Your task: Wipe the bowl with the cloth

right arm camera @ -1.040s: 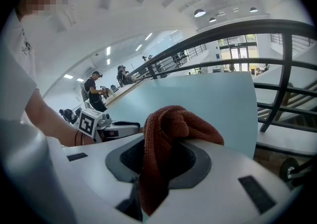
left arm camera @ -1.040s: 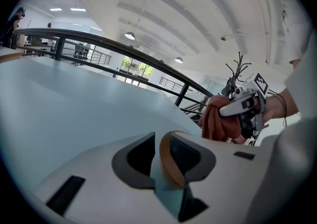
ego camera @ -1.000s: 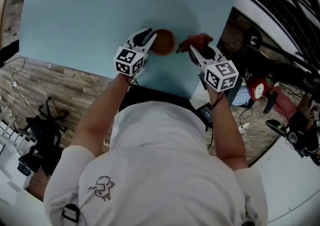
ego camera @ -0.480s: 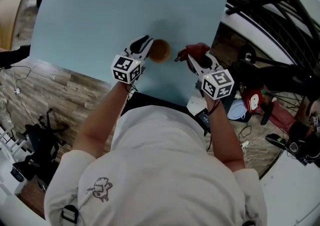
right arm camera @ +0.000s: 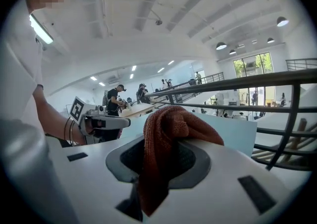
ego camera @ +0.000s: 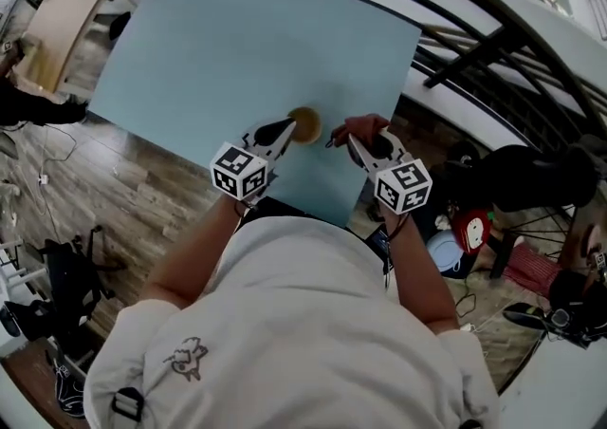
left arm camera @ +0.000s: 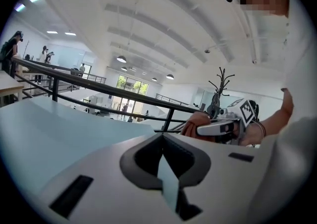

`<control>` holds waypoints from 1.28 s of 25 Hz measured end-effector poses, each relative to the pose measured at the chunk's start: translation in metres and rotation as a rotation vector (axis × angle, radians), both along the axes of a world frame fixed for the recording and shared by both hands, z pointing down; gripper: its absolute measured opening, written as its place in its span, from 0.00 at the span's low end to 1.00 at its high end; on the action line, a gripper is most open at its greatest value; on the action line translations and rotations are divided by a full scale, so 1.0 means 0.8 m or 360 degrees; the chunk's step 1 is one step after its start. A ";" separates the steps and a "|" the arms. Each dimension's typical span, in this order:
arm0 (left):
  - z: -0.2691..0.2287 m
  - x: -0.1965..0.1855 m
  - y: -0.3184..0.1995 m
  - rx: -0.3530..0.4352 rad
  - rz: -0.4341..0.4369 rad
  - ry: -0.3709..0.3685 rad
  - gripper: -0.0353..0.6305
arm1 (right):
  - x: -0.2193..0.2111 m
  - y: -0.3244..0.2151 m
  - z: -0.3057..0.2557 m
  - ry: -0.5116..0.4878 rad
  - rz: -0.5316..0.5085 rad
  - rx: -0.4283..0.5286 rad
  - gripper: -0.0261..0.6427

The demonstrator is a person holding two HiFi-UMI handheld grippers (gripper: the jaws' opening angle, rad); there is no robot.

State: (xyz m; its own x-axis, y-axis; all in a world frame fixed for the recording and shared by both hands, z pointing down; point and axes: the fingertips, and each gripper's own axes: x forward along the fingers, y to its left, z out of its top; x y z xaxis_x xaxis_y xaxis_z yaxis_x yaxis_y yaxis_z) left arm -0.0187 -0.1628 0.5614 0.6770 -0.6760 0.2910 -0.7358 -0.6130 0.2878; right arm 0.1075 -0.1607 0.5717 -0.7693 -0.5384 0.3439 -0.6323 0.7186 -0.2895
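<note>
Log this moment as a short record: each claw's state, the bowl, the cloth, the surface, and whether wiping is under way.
left claw: shut; its jaws have just closed with nothing between them; tip next to the bowl
right claw: shut on the cloth
bowl: brown, on the table near its front edge, in neither claw
cloth: rust-red, bunched, sticking out of the right claw
table: light blue
wiping: not under way; cloth apart from bowl

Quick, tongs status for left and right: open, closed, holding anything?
Left tongs: just closed, shut, nothing between them.
Right tongs: shut on the rust-coloured cloth.
</note>
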 end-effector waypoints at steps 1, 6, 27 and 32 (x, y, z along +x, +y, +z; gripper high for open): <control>-0.007 0.000 0.008 0.0000 -0.0013 0.0006 0.07 | -0.001 0.002 -0.005 -0.0013 -0.0018 0.0015 0.21; -0.044 0.011 0.046 -0.0036 0.0031 0.0113 0.07 | -0.005 0.019 -0.026 -0.0045 -0.0102 0.0055 0.21; -0.134 -0.128 0.251 0.0099 0.0191 0.0258 0.07 | -0.130 0.232 -0.093 0.0038 -0.0008 0.0203 0.21; -0.130 -0.134 0.298 0.0086 0.0250 0.0286 0.07 | -0.131 0.284 -0.099 0.0032 0.0063 0.0176 0.21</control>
State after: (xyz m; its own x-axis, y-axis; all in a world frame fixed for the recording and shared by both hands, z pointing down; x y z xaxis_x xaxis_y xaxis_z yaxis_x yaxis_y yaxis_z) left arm -0.1256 0.0757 0.4573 0.8126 -0.5698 0.1227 -0.5703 -0.7338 0.3692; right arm 0.0024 0.0661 0.4926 -0.7403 -0.6037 0.2957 -0.6656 0.7199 -0.1967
